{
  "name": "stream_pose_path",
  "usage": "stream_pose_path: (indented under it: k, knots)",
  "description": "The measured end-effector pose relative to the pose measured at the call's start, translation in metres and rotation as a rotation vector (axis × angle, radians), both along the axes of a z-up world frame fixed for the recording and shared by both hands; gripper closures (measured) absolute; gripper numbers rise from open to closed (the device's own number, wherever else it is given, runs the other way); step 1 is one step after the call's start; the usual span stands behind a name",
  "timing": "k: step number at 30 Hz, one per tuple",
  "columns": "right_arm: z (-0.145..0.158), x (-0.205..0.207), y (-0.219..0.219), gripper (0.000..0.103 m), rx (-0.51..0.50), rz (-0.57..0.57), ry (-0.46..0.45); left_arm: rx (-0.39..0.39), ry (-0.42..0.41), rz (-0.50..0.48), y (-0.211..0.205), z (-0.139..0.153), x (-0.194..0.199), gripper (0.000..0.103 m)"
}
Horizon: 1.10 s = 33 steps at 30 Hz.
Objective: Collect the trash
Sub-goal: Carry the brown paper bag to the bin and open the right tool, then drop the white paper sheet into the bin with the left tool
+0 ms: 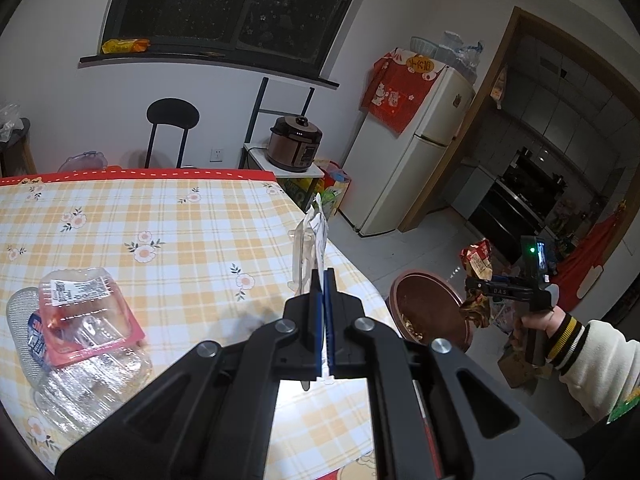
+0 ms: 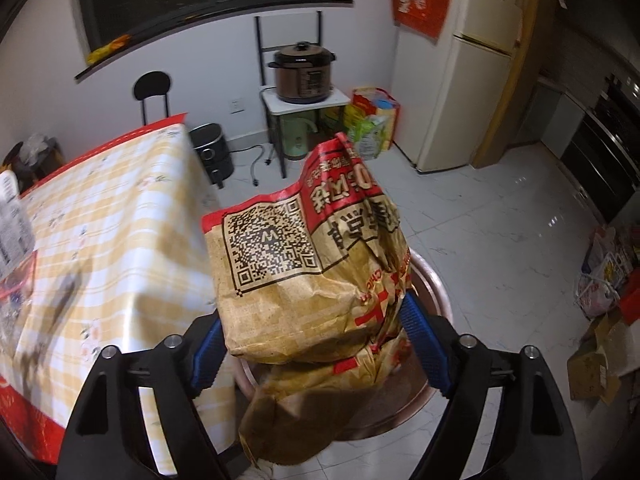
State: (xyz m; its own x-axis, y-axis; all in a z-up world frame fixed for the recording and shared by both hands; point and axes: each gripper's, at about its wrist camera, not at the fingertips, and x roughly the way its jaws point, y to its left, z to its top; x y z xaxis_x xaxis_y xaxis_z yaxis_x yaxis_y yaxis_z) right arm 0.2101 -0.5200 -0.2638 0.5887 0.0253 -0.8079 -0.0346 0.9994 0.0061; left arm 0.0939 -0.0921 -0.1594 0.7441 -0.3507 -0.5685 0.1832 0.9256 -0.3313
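Right wrist view: right gripper point(image 2: 316, 344) spread wide around the crumpled paper bag point(image 2: 308, 264), above the bin point(image 2: 436, 300) off the table's point(image 2: 120, 240) corner, probably dropping it. Left gripper point(image 1: 323, 284) pinches a plastic wrapper point(image 1: 310, 240).

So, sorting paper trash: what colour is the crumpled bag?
Brown paper bag with red print, clearest in the right wrist view.

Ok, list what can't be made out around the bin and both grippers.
- Bin: right wrist view, inside hidden by the paper bag.
- Bin contents: left wrist view, too small to identify.
- Right gripper: whether its pads press the bag is unclear.
- Clear packaging in the left gripper: edge-on, type unclear.
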Motion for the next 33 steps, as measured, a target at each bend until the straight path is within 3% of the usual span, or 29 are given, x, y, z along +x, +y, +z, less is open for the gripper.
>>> stream_pose_path:
  k: [2,10,17,23,27,32,33]
  knots:
    - [-0.001,0.004,-0.008,0.009,0.017,-0.026,-0.015,0.010,0.006,-0.009,-0.008,0.000,0.004,0.098]
    - [0.010,-0.008,-0.017,0.005,0.049,-0.044,-0.064,0.042,-0.001,-0.094,-0.039,0.008,0.022,0.098]
    - [0.036,-0.033,-0.025,0.005,0.069,-0.066,-0.115,0.023,-0.006,-0.235,-0.089,0.006,0.048,0.098]
    - [0.050,-0.060,-0.036,0.005,0.050,-0.091,-0.127,-0.036,0.017,-0.376,-0.149,-0.011,0.081,0.098]
    - [0.051,-0.069,-0.041,0.005,0.019,-0.100,-0.111,-0.090,0.074,-0.471,-0.201,-0.034,0.108,0.098]
    - [0.048,-0.080,-0.055,0.005,0.015,-0.127,-0.093,-0.083,0.115,-0.563,-0.268,-0.062,0.130,0.097]
    - [0.047,-0.082,-0.056,0.005,0.012,-0.129,-0.087,-0.076,0.118,-0.570,-0.280,-0.067,0.134,0.091]
